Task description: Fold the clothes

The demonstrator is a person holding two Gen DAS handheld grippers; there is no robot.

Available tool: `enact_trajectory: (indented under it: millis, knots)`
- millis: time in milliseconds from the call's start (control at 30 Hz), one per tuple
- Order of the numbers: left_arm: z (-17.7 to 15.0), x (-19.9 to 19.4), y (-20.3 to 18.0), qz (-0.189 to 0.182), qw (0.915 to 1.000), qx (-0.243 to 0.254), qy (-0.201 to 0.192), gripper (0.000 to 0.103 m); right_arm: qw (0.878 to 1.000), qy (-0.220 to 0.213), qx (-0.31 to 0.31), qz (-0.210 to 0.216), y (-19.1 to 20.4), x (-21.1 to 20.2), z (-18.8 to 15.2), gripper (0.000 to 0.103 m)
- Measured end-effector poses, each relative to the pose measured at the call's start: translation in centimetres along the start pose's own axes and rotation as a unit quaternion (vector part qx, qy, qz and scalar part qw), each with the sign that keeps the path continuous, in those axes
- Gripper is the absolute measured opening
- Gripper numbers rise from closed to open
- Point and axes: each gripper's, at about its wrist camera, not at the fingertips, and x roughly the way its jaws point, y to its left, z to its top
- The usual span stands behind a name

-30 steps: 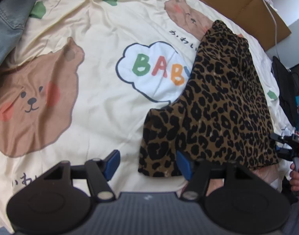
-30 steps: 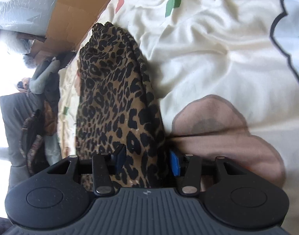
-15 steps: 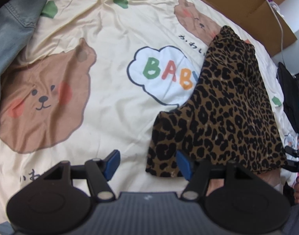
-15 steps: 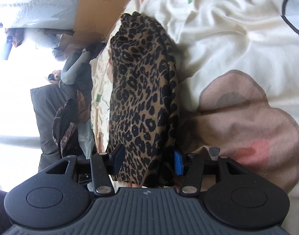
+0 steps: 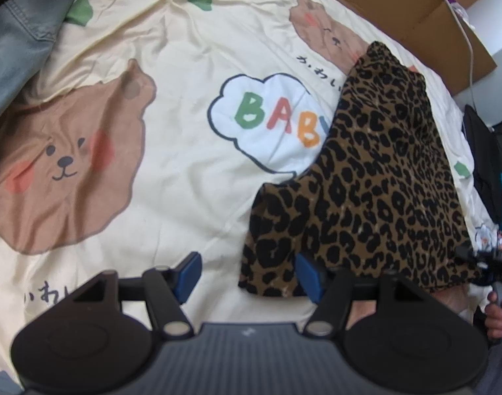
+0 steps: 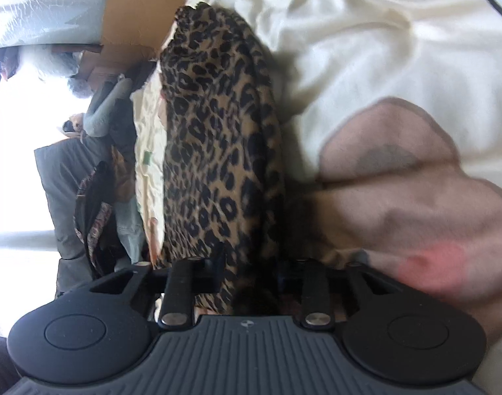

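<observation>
Leopard-print garment lies on the right part of a cream bedspread printed with bears and a "BABY" cloud, its far end near a cardboard sheet. It forms a long, narrow band that widens toward the near end; the right wrist view shows layers stacked along one long edge, which suggests at least one lengthwise fold is in place. The near left corner lies flat on the spread.

Left gripper hovers at the near left corner with its blue-padded fingers spread wide and nothing between them; the right finger overlaps the garment's near edge in view, but contact cannot be confirmed. Right gripper is at the near right end, with cloth bunched between its fingers. The fingertips are blurred and partly covered, so whether they are clamped on the cloth cannot be told. The hand holding this gripper shows at the right edge of the left wrist view.

Judged progress: partly folded. The band remains long, so crosswise folding appears to remain. A denim garment lies at the far left of the bed.
</observation>
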Motion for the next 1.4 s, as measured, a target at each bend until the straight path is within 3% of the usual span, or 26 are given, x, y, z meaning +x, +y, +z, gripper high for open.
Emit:
enact_trajectory:
  millis: [100, 267, 700, 933, 1200, 1267, 1333, 1400]
  knots:
    - [0.0, 0.2, 0.3, -0.008, 0.9998, -0.016, -0.004, 0.065, 1.0, -0.004, 0.002, -0.01, -0.1, -0.6, -0.5, 0.024]
    - [-0.1, 0.4, 0.5, -0.023, 0.9994, -0.024, -0.008, 0.066, 1.0, -0.014, 0.003, -0.018, 0.3, -1.4, -1.3, 0.009]
    - [0.0, 1.8, 2.1, -0.105, 0.9928, -0.058, -0.001, 0.066, 0.995, -0.026, -0.019, -0.093, 2.4, -2.2, -1.0, 0.007]
    - [-0.8, 4.1, 1.5, -0.1, 0.9949, -0.004, 0.009, 0.067, 0.989, -0.023, -0.026, -0.143, 3.2, -2.1, -0.8, 0.007]
    - [-0.5, 5.1, 1.0, -0.119, 0.991, 0.061, 0.009, 0.066, 0.986, -0.019, -0.022, -0.162, 3.4, -1.6, -1.4, 0.007]
    - [-0.6, 5.0, 1.5, -0.124, 0.9902, 0.064, 0.006, 0.059, 0.985, -0.019, -0.022, -0.168, 3.4, -1.5, -1.5, 0.007]
    - [-0.4, 4.8, 2.4, -0.122, 0.9909, 0.055, 0.009, 0.027, 0.985, -0.017, -0.022, -0.172, 3.5, -1.5, -1.6, 0.007]
    - [-0.3, 4.8, 3.2, -0.138, 0.9893, 0.043, 0.021, 0.02, 0.984, -0.016, -0.022, -0.175, 3.6, -1.6, -1.6, 0.008]
